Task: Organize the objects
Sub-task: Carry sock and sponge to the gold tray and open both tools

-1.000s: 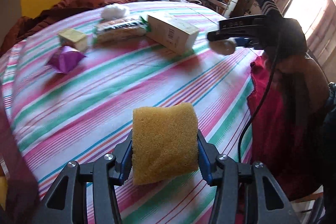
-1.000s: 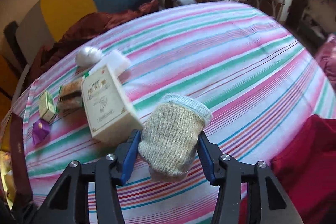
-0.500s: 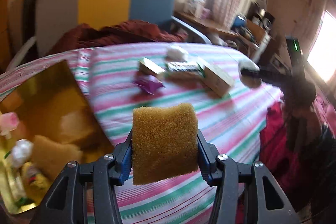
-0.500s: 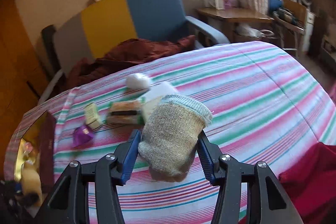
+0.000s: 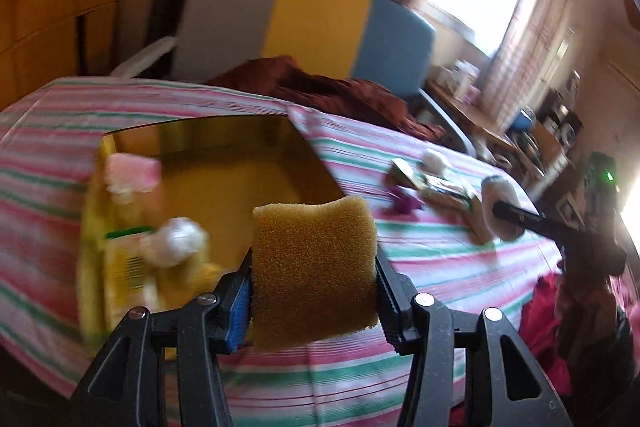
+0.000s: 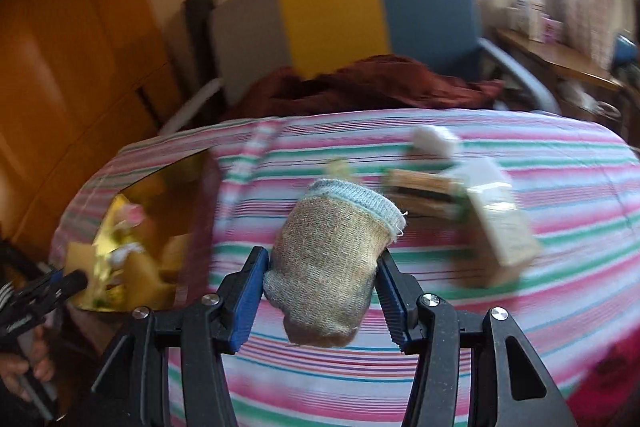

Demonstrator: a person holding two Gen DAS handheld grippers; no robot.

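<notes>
Two grips | left gripper [image 5: 314, 301] clamps sponge [image 5: 314, 271] | right gripper [image 6: 320, 301] clamps sock [image 6: 332, 259]

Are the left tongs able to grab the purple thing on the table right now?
Probably not. The left tongs are already shut on the yellow sponge, so they have no free grip, and the purple thing lies well ahead on the striped table.

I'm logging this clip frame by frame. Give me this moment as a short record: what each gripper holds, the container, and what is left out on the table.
left gripper: shut on yellow sponge
right gripper: shut on rolled knit sock
container: gold box, open, several items inside, blurred
table: striped tablecloth
left out: cream carton, purple item, white ball, other small packs, blurred
</notes>
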